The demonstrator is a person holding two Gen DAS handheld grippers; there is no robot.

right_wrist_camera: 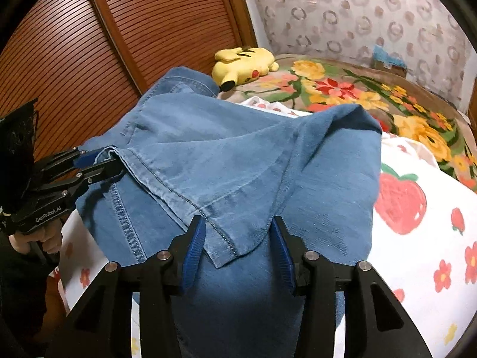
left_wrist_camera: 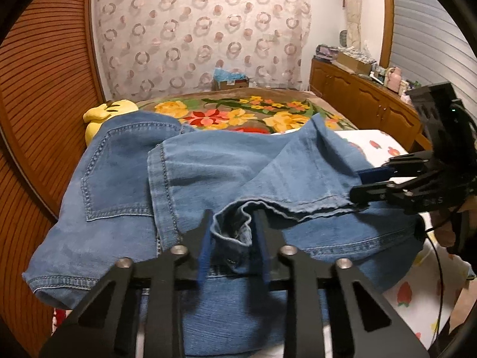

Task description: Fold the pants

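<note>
Blue jeans [left_wrist_camera: 119, 179] lie spread on the bed with a leg folded back over the seat, back pocket up. In the left wrist view my left gripper [left_wrist_camera: 234, 217] is shut on a bunched hem [left_wrist_camera: 232, 229] at the leg's near corner. The right wrist view shows the same gripper [right_wrist_camera: 113, 159] pinching that edge at the left. My right gripper [right_wrist_camera: 237, 223] stands open around the other hem corner [right_wrist_camera: 235, 238] of the jeans [right_wrist_camera: 238, 149]; the flap lies between its blue pads [right_wrist_camera: 193, 247]. Seen from the left wrist, the right gripper [left_wrist_camera: 356, 185] has the hem between its fingers.
A white strawberry-print sheet [right_wrist_camera: 417, 268] covers the near bed, with a floral blanket [left_wrist_camera: 238, 113] beyond. A yellow plush toy [right_wrist_camera: 244, 62] lies by the slatted wooden headboard [left_wrist_camera: 35, 89]. A wooden cabinet [left_wrist_camera: 357, 95] with clutter runs along the right. A person's hand [right_wrist_camera: 44, 238] holds the left gripper.
</note>
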